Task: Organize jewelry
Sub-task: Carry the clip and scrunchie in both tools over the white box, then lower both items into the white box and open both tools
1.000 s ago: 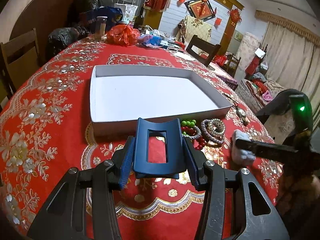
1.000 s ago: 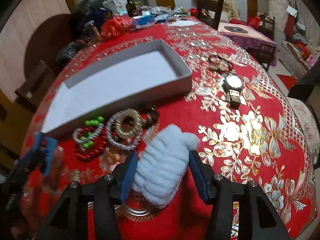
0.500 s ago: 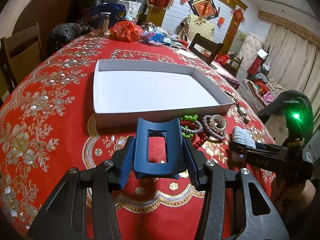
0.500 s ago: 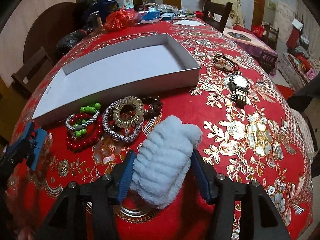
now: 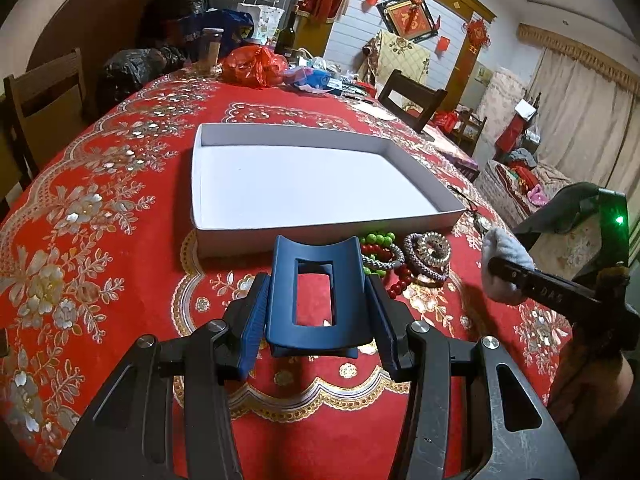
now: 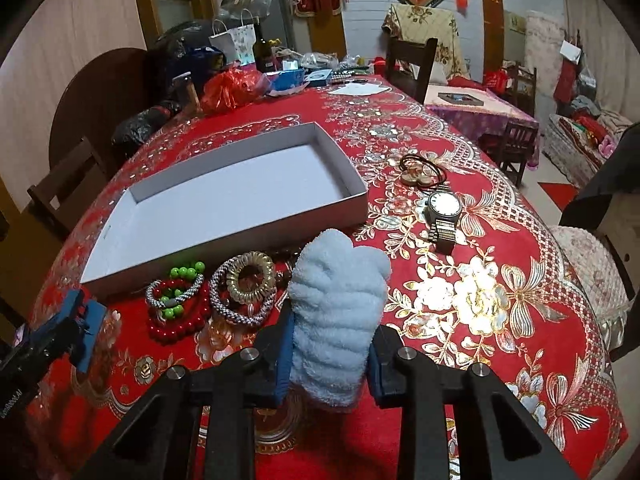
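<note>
Jaws of the right gripper (image 6: 330, 344) are closing on the fluffy scrunchie (image 6: 338, 312), lifted now, while the left gripper (image 5: 318, 316) clamps the blue hair clip (image 5: 316, 300), with the empty white box (image 5: 200, 184) at 12 o'clock.

The fluffy blue scrunchie (image 6: 338, 312) hides part of the dark bracelet (image 6: 285, 276) behind it.
</note>
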Motion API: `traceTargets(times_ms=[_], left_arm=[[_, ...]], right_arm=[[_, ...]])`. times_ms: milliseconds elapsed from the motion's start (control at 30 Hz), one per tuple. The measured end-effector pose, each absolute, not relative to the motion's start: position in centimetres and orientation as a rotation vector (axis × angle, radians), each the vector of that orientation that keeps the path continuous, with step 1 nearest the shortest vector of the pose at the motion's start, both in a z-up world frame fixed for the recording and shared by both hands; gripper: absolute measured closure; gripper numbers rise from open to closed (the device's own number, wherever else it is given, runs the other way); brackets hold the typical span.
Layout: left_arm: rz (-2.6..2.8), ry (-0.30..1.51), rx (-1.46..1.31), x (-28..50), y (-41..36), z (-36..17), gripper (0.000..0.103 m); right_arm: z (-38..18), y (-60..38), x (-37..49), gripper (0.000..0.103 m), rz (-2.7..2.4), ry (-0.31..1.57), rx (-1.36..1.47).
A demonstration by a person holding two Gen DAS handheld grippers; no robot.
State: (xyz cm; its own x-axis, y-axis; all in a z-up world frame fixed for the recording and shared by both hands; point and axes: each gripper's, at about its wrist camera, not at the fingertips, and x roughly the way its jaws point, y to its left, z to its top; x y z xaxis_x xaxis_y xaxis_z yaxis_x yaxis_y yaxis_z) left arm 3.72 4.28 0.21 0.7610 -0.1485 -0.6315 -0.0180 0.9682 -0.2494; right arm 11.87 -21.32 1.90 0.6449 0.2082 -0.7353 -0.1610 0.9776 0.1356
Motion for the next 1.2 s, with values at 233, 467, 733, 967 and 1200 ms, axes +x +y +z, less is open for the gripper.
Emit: traceTargets(times_ms=[233,467,733,967,1200], left_arm=[[-0.065,0.712,-0.248,4.0,4.2,0.1,0.056],[-0.060,0.708,-0.240,4.7,4.3,0.2,0.056],[-0.044,0.696,-0.234,5.7,4.7,0.7,0.056],[-0.026,0.671,-0.209,6.8,4.8,1.5,0.056],[-0.011,0.649,-0.170,9.4,5.3,2.0,0.056]], right_arm=[[3.1,-21.4,11.6,0.074,0.212,0.819,0.070],[5.1,-21.2,12.9,0.074,0.242,0.788,0.045],[6.1,-22.1,16.4,0.074,0.239,0.780,0.000],[6.2,-21.4,18.9,0.074,0.273,0.759,-0.043],[6.2,-20.2,20.8,0.074,0.372,0.722,-0.017]])
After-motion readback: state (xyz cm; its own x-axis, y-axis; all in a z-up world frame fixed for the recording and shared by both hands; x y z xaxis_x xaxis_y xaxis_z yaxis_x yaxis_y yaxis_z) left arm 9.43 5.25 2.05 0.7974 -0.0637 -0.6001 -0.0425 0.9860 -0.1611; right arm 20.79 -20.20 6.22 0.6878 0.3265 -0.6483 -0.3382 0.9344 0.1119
